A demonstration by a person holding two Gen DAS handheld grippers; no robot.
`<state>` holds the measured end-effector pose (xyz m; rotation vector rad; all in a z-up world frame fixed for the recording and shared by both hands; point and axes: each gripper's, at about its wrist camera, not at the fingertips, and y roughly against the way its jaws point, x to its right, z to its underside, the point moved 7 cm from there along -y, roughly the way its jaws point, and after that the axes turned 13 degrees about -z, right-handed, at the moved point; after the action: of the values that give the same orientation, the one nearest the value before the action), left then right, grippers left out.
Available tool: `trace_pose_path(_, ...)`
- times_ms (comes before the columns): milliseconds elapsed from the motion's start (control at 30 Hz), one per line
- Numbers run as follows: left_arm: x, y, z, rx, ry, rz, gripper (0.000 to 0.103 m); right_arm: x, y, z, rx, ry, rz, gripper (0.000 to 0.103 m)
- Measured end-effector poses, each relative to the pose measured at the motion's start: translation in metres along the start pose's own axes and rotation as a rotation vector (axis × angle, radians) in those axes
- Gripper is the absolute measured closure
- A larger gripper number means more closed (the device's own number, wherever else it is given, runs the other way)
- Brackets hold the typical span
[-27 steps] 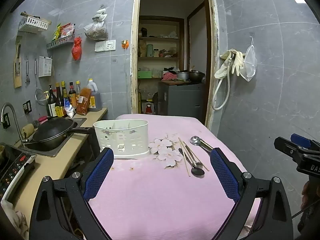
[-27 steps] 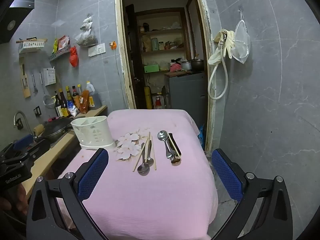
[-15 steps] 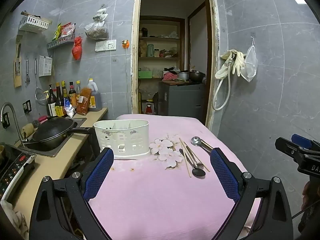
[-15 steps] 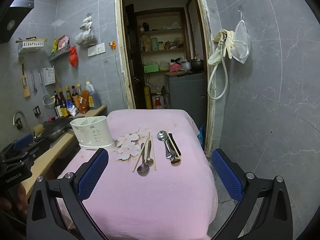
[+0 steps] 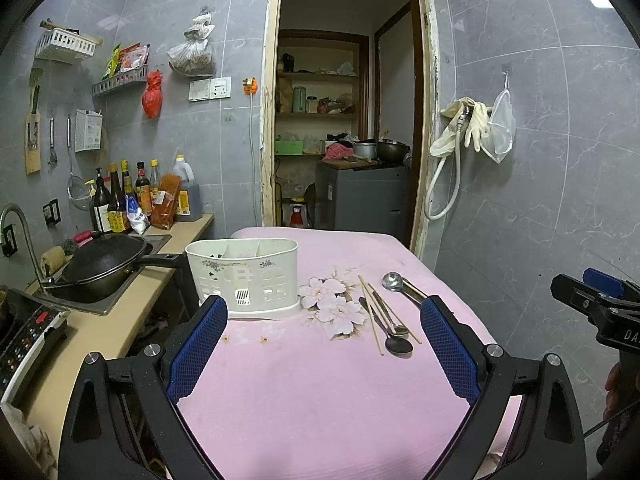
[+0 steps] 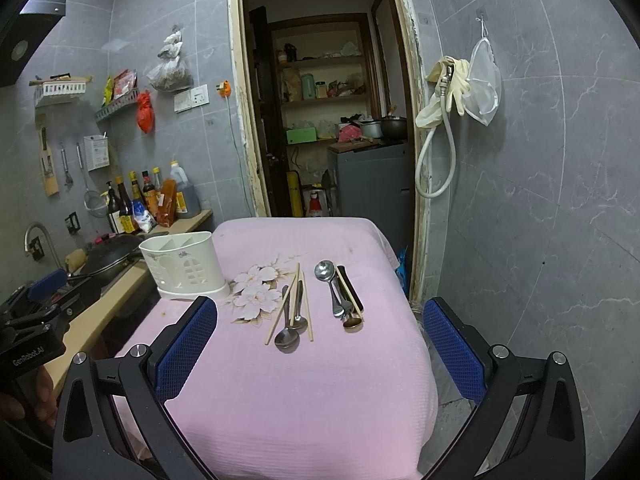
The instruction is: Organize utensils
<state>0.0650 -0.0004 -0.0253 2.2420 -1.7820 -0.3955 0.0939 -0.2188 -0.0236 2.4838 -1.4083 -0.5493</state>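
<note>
The left gripper [image 5: 324, 312] is wide open and holds nothing. Its blue pads [image 5: 196, 350] hang over the near part of the worktop [image 5: 320, 400], which has a pink cloth with white flowers [image 5: 334, 304] on it. The right gripper [image 6: 320, 320] is wide open too, and nothing is in it. It also hangs over the near end of the pink worktop.

Past the left gripper stands a white utensil holder [image 5: 243, 274], upright, at the far left of the cloth. To the right of the flowers lie the chopsticks [image 5: 372, 316] and two spoons [image 5: 394, 338], all mixed in one small pile. A little more to the right lies a second pile with more spoons [image 6: 330, 284] and a dark-handled one [image 6: 352, 296]. None of them is in the holder yet.

Left of the worktop a black wok [image 5: 104, 264] sits in a sink, with bottles [image 5: 120, 200] behind it.
</note>
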Motion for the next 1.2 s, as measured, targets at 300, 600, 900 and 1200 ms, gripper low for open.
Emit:
trace_pose_path(300,0.002,-0.005,0.003,-0.001,0.000,0.000,0.008,0.000,-0.001,0.000,-0.002,-0.001,0.001,0.000)
trace_pose_path(600,0.002,-0.005,0.003,-0.004,0.001,0.000,0.008,-0.001,-0.001,0.000,-0.003,-0.001,0.000,0.000)
trace_pose_path(900,0.001,-0.012,0.008,-0.002,0.002,0.001,0.008,-0.002,-0.002,0.000,-0.004,-0.001,0.000,0.000)
trace_pose_path(1200,0.001,-0.011,0.007,-0.002,0.002,0.001,0.008,-0.002,-0.002,0.000,-0.005,-0.001,0.002,0.000)
